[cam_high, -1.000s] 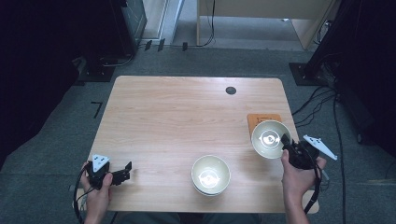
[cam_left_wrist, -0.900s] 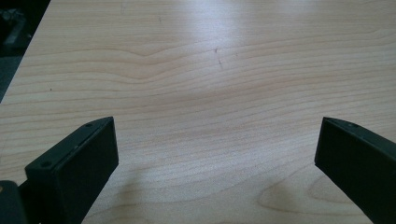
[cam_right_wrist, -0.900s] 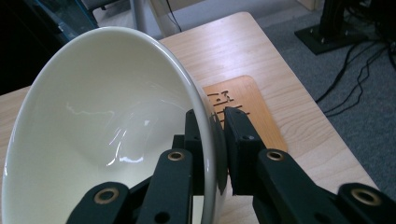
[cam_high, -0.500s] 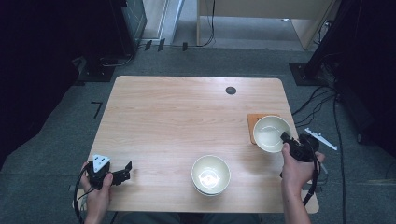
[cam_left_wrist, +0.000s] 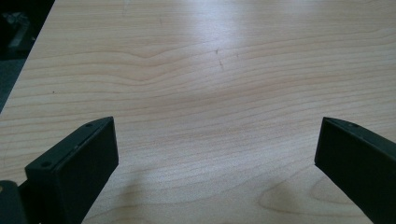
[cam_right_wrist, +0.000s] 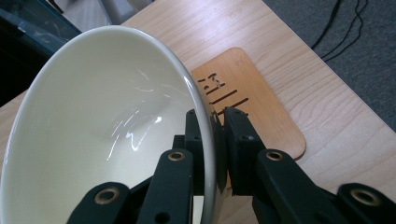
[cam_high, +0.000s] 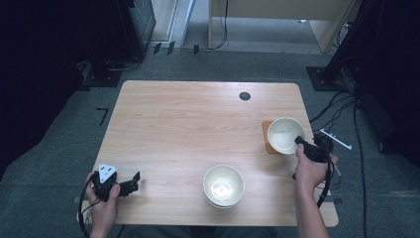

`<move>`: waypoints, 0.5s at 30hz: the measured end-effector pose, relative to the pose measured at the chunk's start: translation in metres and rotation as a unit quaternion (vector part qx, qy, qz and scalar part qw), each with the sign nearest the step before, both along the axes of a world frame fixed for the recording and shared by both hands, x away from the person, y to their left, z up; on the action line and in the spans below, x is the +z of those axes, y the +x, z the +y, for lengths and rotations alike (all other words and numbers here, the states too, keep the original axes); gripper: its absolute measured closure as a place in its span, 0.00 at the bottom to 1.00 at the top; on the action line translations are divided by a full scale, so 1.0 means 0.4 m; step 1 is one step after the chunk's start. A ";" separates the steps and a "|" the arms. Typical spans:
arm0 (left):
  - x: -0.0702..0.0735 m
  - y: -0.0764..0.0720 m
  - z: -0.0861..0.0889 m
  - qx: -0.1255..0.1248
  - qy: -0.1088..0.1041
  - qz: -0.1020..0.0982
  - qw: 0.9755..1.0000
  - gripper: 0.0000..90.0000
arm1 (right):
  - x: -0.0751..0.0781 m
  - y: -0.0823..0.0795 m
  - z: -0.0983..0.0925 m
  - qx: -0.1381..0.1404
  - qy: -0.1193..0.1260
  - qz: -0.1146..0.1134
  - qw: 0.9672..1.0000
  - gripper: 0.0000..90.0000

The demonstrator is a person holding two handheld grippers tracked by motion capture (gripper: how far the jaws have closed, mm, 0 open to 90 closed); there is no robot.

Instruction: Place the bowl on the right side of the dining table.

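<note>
The glossy cream ceramic bowl (cam_right_wrist: 107, 126), round and deep with a thin smooth rim and nothing inside it, is pinched at its wall by the right gripper (cam_right_wrist: 212, 140), one black jaw inside the rim and one outside, both pressed tight against it. In the high view this bowl (cam_high: 286, 134) is at about 3 o'clock on the pale wood-grain table (cam_high: 198, 124), over a thin brown wooden coaster (cam_high: 268, 144) with rounded corners and dark slots cut in its face; whether the bowl touches the coaster cannot be told. At about 6 o'clock a pair of similar cream bowls nested one inside the other (cam_high: 223, 185) stands free, the upper one empty. At about 8 o'clock the left gripper (cam_high: 130, 182) lies low over bare wood, its flat matte jaws spread wide with nothing between them
</note>
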State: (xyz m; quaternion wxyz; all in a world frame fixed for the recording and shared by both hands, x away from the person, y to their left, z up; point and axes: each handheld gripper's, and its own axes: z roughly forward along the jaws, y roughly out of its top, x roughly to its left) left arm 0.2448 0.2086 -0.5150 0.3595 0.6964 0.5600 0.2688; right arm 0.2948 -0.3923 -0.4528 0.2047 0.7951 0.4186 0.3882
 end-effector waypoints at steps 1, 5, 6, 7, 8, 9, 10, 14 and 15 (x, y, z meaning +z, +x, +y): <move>0.000 0.000 0.000 0.000 0.000 0.000 1.000 0.00 | 0.000 0.000 0.000 0.000 0.000 0.000 1.000 0.90; 0.000 0.000 0.001 -0.002 -0.001 0.002 1.000 0.00 | -0.015 0.022 -0.007 -0.014 0.001 0.010 1.000 0.90; 0.000 0.000 0.001 -0.002 -0.001 0.002 1.000 0.00 | -0.018 0.025 -0.010 -0.016 0.003 0.011 1.000 0.90; 0.000 0.000 0.001 -0.002 -0.001 0.002 1.000 0.00 | -0.020 0.029 -0.012 -0.018 0.005 0.012 1.000 0.90; 0.000 0.000 0.001 -0.002 0.000 0.001 1.000 0.00 | -0.022 0.034 -0.014 -0.020 0.005 0.014 1.000 0.90; 0.000 0.000 0.000 -0.002 0.000 0.001 1.000 0.00 | -0.025 0.039 -0.015 -0.022 0.004 0.017 1.000 0.90; 0.000 0.000 0.000 -0.003 0.000 0.001 1.000 0.00 | -0.027 0.044 -0.016 -0.023 0.001 0.021 1.000 0.90; 0.000 0.000 0.000 -0.002 0.000 0.001 1.000 0.00 | -0.038 0.065 -0.022 -0.032 0.002 0.035 0.999 0.90; 0.000 0.000 0.000 -0.002 0.000 0.001 1.000 0.00 | -0.041 0.070 -0.023 -0.035 0.005 0.039 0.999 0.90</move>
